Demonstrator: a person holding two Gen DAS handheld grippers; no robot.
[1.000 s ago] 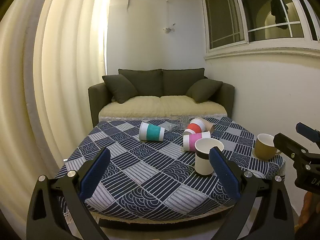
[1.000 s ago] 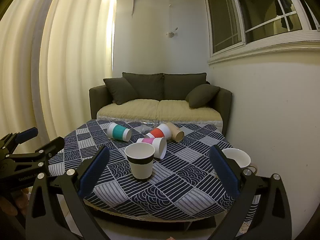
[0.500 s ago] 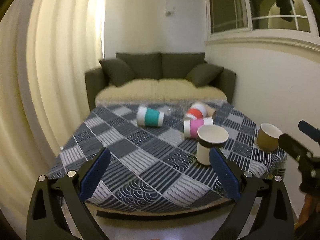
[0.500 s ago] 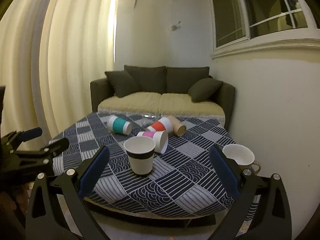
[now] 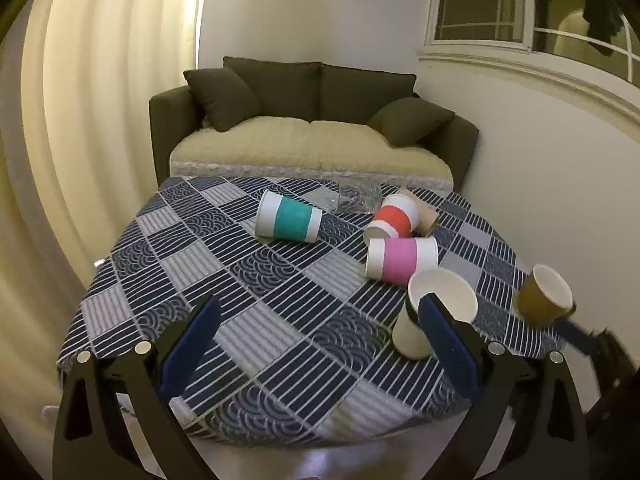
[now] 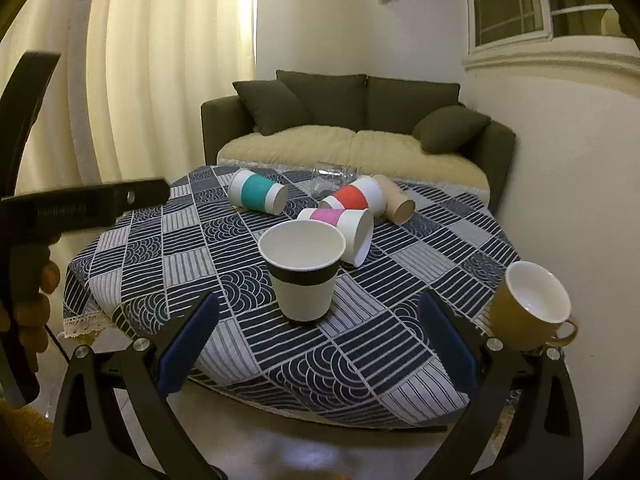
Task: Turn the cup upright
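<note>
Several paper cups lie on their sides on the patterned table (image 5: pixel 248 332): a teal-banded cup (image 5: pixel 289 223) (image 6: pixel 258 197), a red-banded cup (image 5: pixel 394 216) (image 6: pixel 354 199), a pink-banded cup (image 5: pixel 400 261) (image 6: pixel 340 229) and a plain brown cup (image 6: pixel 394 204). A white cup with a black band (image 6: pixel 303 273) (image 5: pixel 434 316) stands upright near the front. My left gripper (image 5: pixel 316 344) is open and empty above the front edge. My right gripper (image 6: pixel 316 344) is open and empty in front of the upright cup.
A yellow mug (image 6: pixel 528 306) (image 5: pixel 542 295) stands upright at the table's right edge. A clear glass (image 6: pixel 330 178) lies at the back. A dark sofa (image 5: pixel 312 120) stands behind the table, a curtain on the left, a wall on the right.
Both grippers have risen, tilted down and moved closer to the table. The cups have not moved.
</note>
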